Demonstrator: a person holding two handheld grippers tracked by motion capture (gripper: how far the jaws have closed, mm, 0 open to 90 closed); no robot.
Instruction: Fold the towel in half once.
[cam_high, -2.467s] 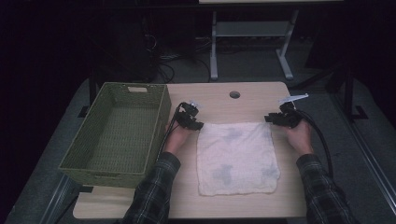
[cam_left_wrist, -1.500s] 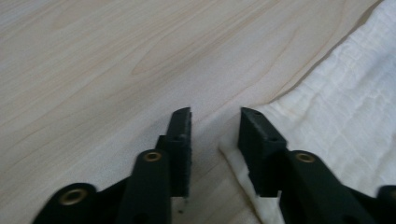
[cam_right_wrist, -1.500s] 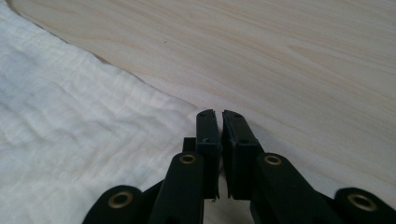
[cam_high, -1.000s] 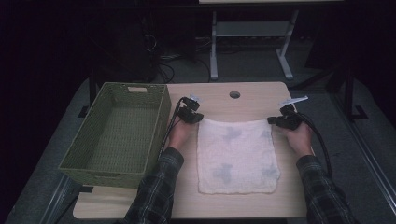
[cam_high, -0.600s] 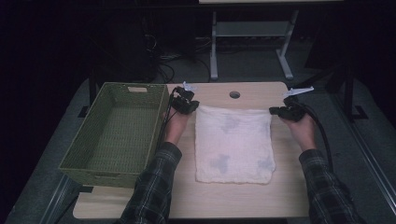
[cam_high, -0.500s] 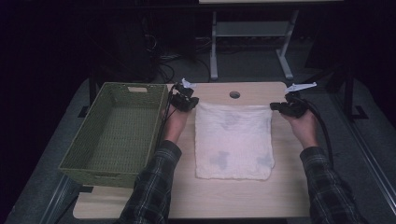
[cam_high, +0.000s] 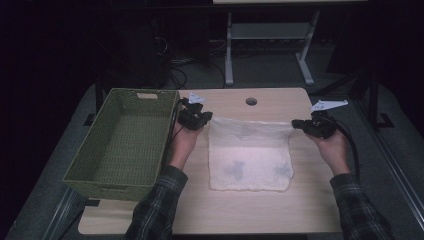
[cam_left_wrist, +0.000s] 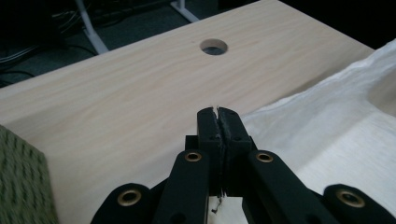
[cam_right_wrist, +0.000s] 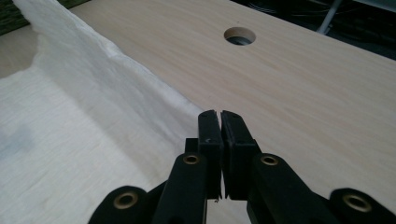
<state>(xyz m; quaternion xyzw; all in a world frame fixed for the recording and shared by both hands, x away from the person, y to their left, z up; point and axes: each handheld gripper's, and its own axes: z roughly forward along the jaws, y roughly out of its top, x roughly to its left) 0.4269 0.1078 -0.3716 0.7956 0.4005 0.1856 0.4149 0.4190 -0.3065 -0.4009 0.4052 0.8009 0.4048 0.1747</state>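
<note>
Both far corners of the towel (cam_high: 249, 150) had risen; left fingers (cam_high: 206, 118) and right fingers (cam_high: 295, 123) were clamped on them, near edge trailing on the counter (cam_high: 280, 210).

My jaws are matte black, with brass-coloured rivets at the links. The cloth (cam_high: 249, 155) I grip is off-white, marked with faint grey blotches. The table (cam_high: 270, 102) is pale wood with fine grain lines. The basket (cam_high: 122, 142) at left is olive green, woven. My sleeves (cam_high: 155, 210) are dark plaid. Each gripper's top plate is grey.
</note>
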